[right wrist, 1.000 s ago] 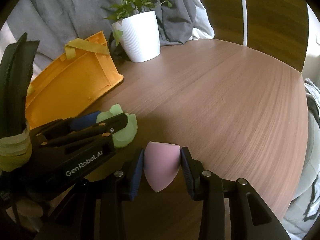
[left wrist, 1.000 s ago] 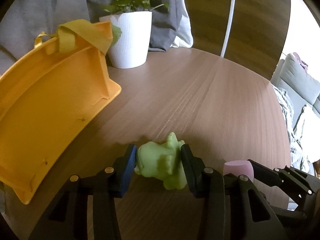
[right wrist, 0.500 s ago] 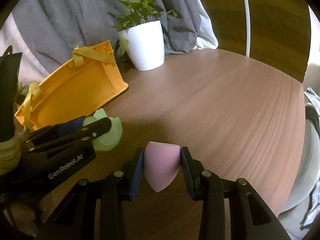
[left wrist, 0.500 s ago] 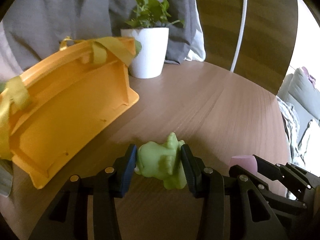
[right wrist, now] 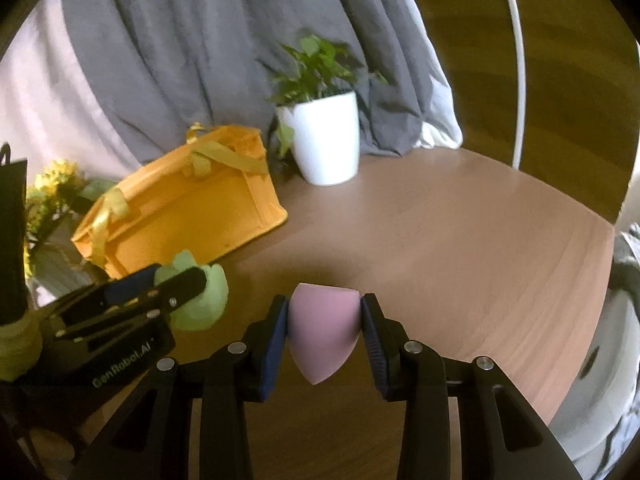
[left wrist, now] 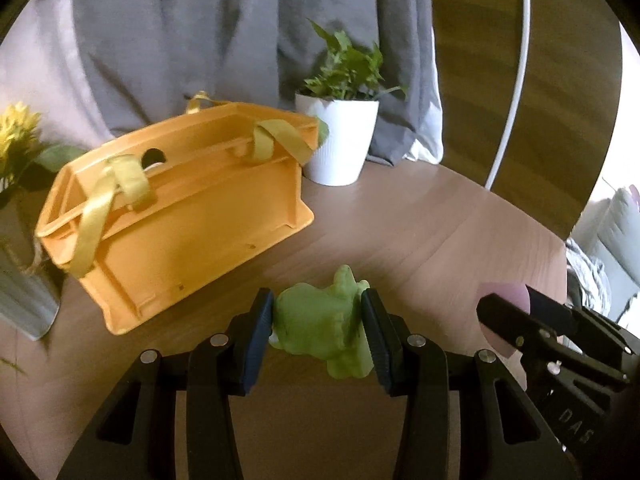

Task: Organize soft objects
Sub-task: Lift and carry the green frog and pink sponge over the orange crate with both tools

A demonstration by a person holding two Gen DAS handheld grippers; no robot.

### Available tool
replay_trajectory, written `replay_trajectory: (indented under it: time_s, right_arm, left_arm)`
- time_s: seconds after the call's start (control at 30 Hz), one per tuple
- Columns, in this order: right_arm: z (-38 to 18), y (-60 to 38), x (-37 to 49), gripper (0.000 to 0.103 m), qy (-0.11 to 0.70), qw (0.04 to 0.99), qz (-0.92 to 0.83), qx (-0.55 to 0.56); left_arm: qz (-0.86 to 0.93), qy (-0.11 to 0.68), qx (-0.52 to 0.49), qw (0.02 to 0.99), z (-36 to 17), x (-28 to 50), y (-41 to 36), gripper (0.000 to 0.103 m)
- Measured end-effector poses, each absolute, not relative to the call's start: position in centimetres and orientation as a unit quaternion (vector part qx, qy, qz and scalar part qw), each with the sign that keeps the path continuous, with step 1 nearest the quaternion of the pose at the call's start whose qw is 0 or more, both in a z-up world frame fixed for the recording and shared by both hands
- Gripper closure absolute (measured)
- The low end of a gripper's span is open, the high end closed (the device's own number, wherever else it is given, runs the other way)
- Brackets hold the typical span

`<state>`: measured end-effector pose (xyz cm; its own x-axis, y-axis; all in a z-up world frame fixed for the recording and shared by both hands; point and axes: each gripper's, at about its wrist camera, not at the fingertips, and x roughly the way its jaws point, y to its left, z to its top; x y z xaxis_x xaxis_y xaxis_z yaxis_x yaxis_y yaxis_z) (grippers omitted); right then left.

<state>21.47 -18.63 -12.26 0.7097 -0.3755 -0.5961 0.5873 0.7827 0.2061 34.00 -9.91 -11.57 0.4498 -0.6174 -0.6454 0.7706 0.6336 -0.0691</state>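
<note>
My left gripper is shut on a soft green toy and holds it above the round wooden table. My right gripper is shut on a pink soft sponge, also held above the table. An orange fabric bag with yellow handles stands open at the left, beyond the left gripper. In the right wrist view the bag is at the left, and the left gripper with the green toy is at the lower left. The pink sponge shows at the right of the left wrist view.
A white pot with a green plant stands behind the bag's right end. Yellow flowers in a grey vase stand at the far left. Grey curtains hang behind. A white curved tube rises at the back right. The table's edge runs along the right.
Both grippers have risen and pulled back from the bag, each still holding its object. The bag's open top, the flowers and more of the curtain have come into view.
</note>
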Motion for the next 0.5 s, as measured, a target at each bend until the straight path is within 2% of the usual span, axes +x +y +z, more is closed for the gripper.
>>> replay_trajectory:
  time_s: [0.5]
  right_arm:
    - [-8.2,-20.8,21.4,0.065,0.246,0.936,-0.199,0.156]
  left_arm:
    - [-0.32,0.313,0.05,0.893,-7.9,31.9,-7.8,0.059]
